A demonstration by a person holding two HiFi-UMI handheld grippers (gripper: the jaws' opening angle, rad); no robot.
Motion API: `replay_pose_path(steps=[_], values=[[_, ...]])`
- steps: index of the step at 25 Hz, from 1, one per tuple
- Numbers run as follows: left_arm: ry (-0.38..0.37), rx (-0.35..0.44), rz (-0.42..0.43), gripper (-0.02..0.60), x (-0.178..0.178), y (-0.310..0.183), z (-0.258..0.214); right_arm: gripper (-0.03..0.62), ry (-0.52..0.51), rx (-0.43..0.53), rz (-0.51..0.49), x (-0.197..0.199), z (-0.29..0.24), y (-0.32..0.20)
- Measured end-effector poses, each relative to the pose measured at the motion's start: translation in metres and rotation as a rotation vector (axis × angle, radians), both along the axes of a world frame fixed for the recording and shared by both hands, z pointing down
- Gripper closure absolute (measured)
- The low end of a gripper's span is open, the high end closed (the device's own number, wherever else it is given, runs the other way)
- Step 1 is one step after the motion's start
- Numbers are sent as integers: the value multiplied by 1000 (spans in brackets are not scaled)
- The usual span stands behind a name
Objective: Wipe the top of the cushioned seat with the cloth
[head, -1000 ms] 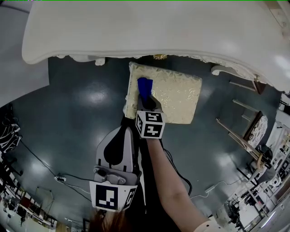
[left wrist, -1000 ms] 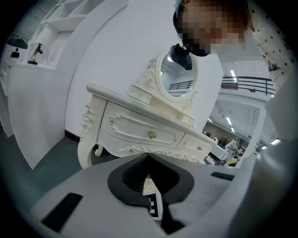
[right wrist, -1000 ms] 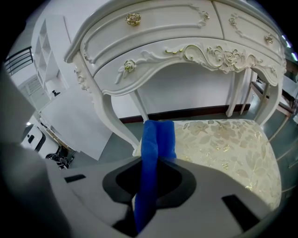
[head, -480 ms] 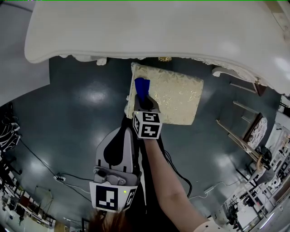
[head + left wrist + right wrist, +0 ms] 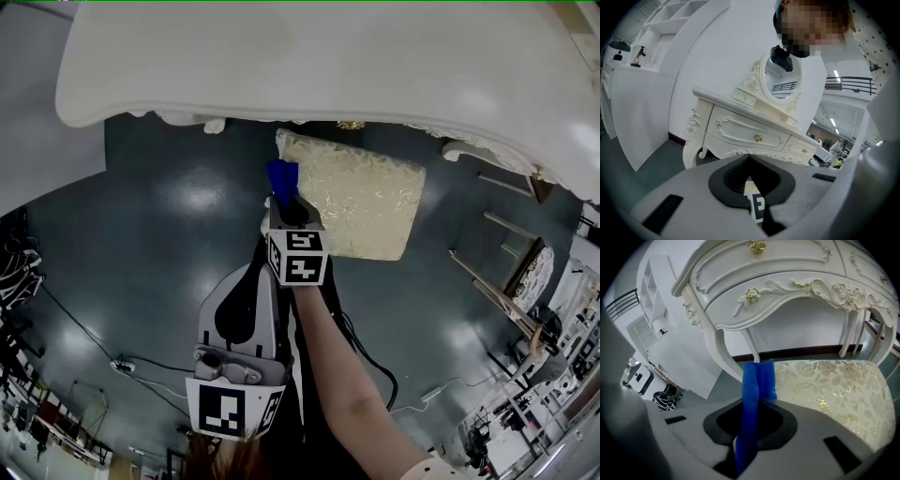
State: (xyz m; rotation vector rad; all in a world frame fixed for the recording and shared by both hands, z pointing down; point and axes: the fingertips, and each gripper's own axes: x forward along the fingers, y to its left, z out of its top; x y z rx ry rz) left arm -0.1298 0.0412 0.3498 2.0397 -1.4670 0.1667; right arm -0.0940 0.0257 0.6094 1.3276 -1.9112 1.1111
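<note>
In the right gripper view, the right gripper [image 5: 750, 427] is being held shut on the folded blue cloth [image 5: 755, 380], whose tip is lying at the left edge of the cushioned seat [image 5: 829, 380]. The seat's long axis is running toward the right of the frame, so a rightward sweep is probably being called for. The left gripper [image 5: 750, 164], jaws together and empty, is being held well apart from the seat.

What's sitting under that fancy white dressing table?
A gold-patterned cushioned seat stands on the floor, its far edge reaching under the dressing table's front. The right gripper holds a blue cloth at its left edge. The seat's own legs are covered by its cushion.
</note>
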Motion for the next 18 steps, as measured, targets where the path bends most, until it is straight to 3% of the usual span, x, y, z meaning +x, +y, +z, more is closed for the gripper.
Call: replay_pose_path(steps=[5, 13, 18], values=[[8, 18, -1, 583, -1, -9, -7, 533, -4, -20, -64, -23, 4, -2], [-22, -9, -1, 583, -8, 2, 0, 533, -10, -13, -77, -28, 4, -2], [-20, 17, -20, 583, -8, -1, -4, 533, -15, -15, -90, -26, 7, 0]])
